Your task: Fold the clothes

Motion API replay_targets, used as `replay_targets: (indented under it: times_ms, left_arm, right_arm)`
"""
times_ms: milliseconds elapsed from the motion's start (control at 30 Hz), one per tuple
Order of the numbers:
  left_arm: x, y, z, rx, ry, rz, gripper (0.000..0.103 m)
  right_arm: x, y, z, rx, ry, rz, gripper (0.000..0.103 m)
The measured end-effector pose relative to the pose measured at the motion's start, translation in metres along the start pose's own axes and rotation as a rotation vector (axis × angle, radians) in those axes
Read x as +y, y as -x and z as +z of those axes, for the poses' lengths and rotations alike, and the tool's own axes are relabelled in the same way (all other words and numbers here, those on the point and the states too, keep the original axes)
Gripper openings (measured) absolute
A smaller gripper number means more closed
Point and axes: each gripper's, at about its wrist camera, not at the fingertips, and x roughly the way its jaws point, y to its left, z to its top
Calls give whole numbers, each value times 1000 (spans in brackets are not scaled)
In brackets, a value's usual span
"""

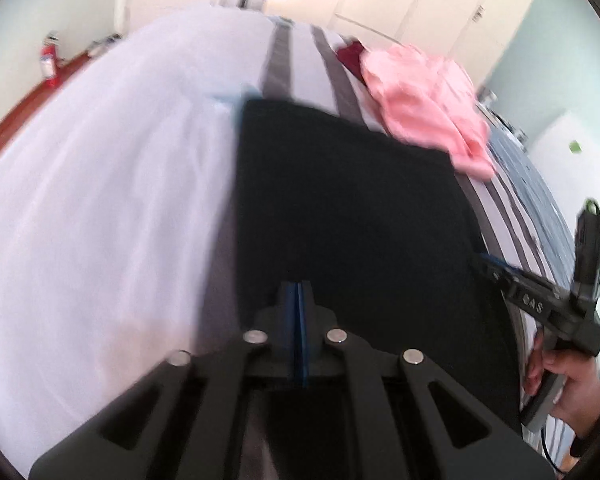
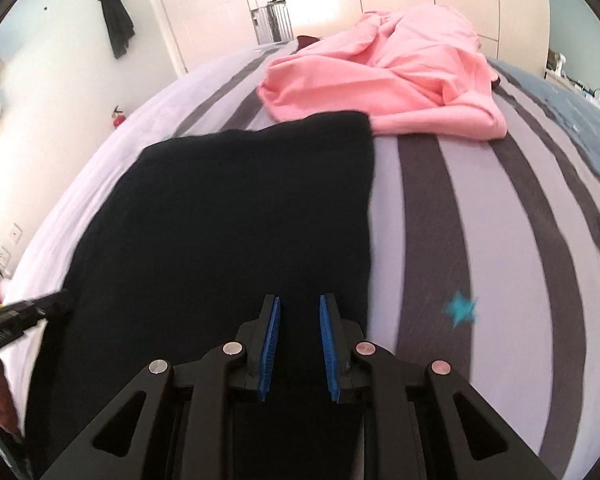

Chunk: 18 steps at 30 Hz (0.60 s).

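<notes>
Nearest in the left wrist view, the left gripper (image 1: 299, 286) has its blue-padded fingers pressed together over the near end of the flat black cloth garment (image 1: 340, 216); whether any fabric is pinched between them cannot be told. In the right wrist view, the right gripper (image 2: 299, 304) hangs above the same black garment's near right part with its blue pads (image 2: 273, 344) set apart at a narrow gap, holding nothing.

The black garment lies spread flat on the bed with the grey-and-lilac striped cover (image 2: 480, 240), reaching from the bed's near edge toward its middle. A small turquoise star-shaped mark (image 2: 460, 308) sits on the striped cover to the right of it.

Farther off, a crumpled pink cloth garment (image 2: 392, 80) lies heaped toward the far side of the bed, its near hem touching the black garment's far right corner. Behind it a dark red item (image 1: 350, 54) shows partly.
</notes>
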Motion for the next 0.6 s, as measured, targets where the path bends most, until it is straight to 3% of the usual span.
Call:
replay_targets:
  times_ms: [100, 167, 267, 433, 533, 600]
  left_arm:
    - [6, -7, 24, -20, 36, 12, 2]
    - [-4, -12, 36, -29, -4, -8, 2]
    - [-23, -22, 51, -30, -70, -48, 2]
    - [-42, -60, 61, 36, -108, -63, 2]
    - [-37, -73, 63, 62, -109, -42, 2]
    - [-25, -73, 68, 48, -94, -38, 2]
  right_arm:
    - [-25, -7, 20, 0, -68, -77, 18]
    - [-38, -7, 35, -8, -122, -83, 21]
    - [-14, 4, 50, -49, -15, -4, 22]
    - [39, -11, 54, -11, 91, 128, 22]
    - [50, -33, 52, 22, 107, 125, 19]
    - [37, -40, 57, 14, 72, 106, 17]
